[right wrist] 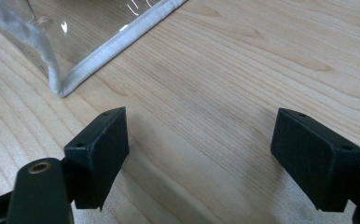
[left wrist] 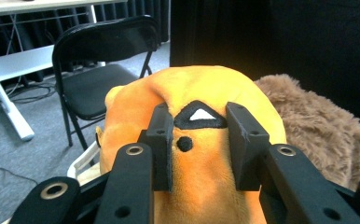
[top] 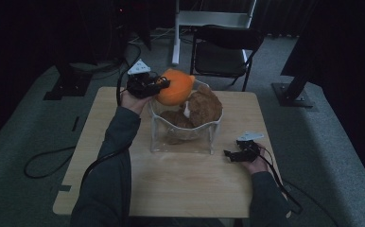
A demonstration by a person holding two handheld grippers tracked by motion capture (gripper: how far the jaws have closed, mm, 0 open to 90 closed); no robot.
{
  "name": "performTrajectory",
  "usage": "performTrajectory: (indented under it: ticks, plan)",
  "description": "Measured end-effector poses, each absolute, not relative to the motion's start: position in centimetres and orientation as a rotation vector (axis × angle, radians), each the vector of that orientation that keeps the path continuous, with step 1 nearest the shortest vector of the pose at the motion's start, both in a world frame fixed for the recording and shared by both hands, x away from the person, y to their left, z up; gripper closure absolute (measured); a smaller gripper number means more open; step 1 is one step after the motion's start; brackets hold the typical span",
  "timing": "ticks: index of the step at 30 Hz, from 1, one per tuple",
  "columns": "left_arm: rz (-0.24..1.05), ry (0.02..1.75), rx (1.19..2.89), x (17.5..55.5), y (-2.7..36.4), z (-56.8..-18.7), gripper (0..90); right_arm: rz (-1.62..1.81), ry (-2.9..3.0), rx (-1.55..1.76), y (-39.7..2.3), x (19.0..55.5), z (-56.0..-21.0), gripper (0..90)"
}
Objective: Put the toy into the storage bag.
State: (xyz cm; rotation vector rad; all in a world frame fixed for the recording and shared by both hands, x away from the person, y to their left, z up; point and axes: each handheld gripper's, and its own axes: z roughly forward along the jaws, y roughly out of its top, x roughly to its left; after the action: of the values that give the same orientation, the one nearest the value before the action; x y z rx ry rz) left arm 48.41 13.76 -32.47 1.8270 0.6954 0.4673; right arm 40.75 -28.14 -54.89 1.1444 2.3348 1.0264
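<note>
Left gripper (left wrist: 199, 140) jaws pinch orange plush (left wrist: 201, 93) (black triangle mark); right gripper (right wrist: 199, 154) jaws spread.

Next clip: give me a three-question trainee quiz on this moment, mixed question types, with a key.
1. True or false: the left gripper is shut on the orange plush.
2. Multiple choice: the right gripper is A) holding the bag, B) open above the table, C) shut on a brown plush.
3. Short answer: what lies in the clear bag?

Key:
1. True.
2. B.
3. Brown plush toys.
</note>
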Motion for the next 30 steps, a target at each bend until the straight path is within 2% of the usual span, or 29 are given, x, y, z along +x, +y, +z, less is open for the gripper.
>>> performTrajectory:
  ticks: [30]
  plan:
    - [0.458,0.733,1.866,49.21,13.17,-33.45,65.9,1.026,2.335,1.143,-28.14,40.76,-54.89,18.3]
